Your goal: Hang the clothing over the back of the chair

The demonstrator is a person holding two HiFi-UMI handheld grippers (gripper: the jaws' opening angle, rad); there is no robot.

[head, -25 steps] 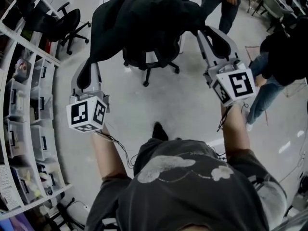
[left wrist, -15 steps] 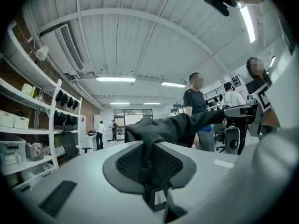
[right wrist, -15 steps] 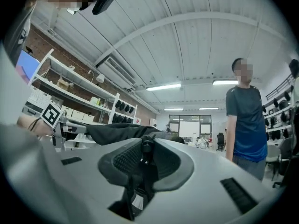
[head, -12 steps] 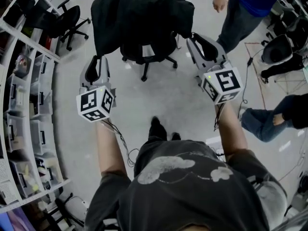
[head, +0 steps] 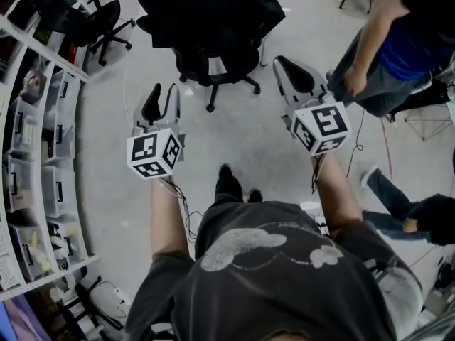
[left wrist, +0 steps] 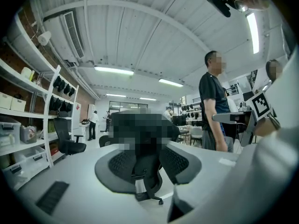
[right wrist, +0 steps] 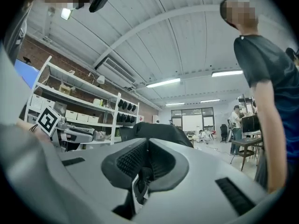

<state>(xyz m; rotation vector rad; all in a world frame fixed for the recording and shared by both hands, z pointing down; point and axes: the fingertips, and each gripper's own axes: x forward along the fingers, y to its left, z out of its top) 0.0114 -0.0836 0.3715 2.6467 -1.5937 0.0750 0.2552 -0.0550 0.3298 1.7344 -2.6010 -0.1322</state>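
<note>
1. Black, soft jacket-like garment (head: 210,6) already draped over the back of the black swivel office chair (head: 195,66), covering the backrest and spilling down both sides of it.
2. Left tool (head: 162,91) released: jaws just opened wide, nothing between them. Held well apart from the chair, on its near side, toward the left.
3. Right tool (head: 283,64) clenched, tips drawn together on nothing. Also apart from the chair, on its near side, toward the right.
4. Step in hand, by the look of it: letting go and backing off. Best done by drawing both tools straight away from the chair, clear of any hanging cloth.
5. Beware of rolling castors and snagged hems, either enough to drag the drape off.
6. Worth checking for an even hang on both sides of the backrest.
7. Left of the chair: white shelving (head: 50,52) carrying translucent plastic bins (head: 60,194), contents too blurred to name.
</note>
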